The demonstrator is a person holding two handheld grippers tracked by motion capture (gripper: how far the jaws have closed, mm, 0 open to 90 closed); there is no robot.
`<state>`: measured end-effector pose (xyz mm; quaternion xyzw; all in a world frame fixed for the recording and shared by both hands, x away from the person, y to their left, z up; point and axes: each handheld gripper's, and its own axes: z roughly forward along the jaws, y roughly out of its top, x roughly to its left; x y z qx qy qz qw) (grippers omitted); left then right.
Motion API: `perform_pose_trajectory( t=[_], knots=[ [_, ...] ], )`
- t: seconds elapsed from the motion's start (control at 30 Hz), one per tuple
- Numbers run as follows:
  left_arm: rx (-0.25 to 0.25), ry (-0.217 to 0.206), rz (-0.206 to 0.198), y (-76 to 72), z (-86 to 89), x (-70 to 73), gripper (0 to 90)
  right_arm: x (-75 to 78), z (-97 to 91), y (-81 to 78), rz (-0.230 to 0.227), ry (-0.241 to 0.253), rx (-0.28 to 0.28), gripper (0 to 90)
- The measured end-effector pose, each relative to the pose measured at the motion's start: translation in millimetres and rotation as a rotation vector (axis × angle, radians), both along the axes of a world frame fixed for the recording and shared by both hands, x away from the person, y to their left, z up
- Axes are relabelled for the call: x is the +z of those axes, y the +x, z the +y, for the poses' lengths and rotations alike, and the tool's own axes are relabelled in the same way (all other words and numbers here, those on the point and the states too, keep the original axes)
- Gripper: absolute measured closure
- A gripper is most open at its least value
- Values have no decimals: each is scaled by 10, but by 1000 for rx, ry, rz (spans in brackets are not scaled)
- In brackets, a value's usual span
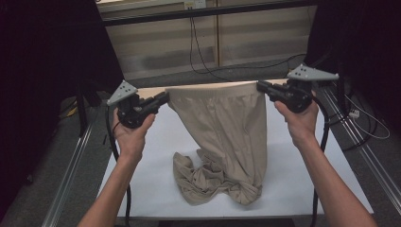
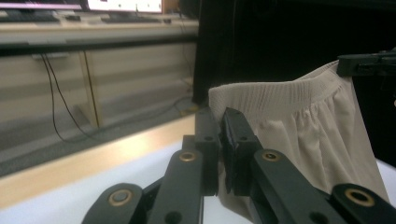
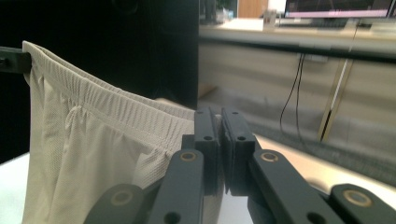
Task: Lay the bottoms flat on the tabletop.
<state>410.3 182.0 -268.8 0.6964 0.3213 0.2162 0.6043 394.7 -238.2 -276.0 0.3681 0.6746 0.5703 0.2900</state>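
Both claws, left (image 1: 163, 98) and right (image 1: 263, 87), clamp the shorts' (image 1: 222, 137) waistband corners, stretched above the desk (image 1: 293, 184); legs lie bunched near its front edge, unflattened.

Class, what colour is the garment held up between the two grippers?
The shorts are plain beige, clearest in the high view.

Both handheld grippers are built all in black. The left gripper (image 1: 163, 98) and the right gripper (image 1: 261, 86) are each topped by a grey three-cornered plate dotted with small holes, and a black cable is trailed from each one. Up close, the fingers (image 2: 236, 140) are seen as flat rectangular blocks with small screw holes, carried on chunky linkage bars pinned with brass-coloured rivets; same build on the other fingers (image 3: 205, 135). No sleeves are worn; the forearms are left bare.
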Motion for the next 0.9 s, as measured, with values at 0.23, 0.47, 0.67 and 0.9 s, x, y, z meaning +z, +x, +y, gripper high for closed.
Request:
perform_pose_trajectory(
  t=[0.23,0.47,0.67,0.9],
  knots=[
    [2,11,56,315,-142,-152,859,138,-42,191,-16,-5,-49,864],
    [14,64,149,671,-390,-531,858,-311,-198,460,80,-20,-100,864],
    [25,63,218,932,-457,-779,857,-545,-241,657,126,-17,-126,864],
    [62,60,275,1138,-528,-1015,857,-753,-240,892,167,-39,-150,863]
  ],
)
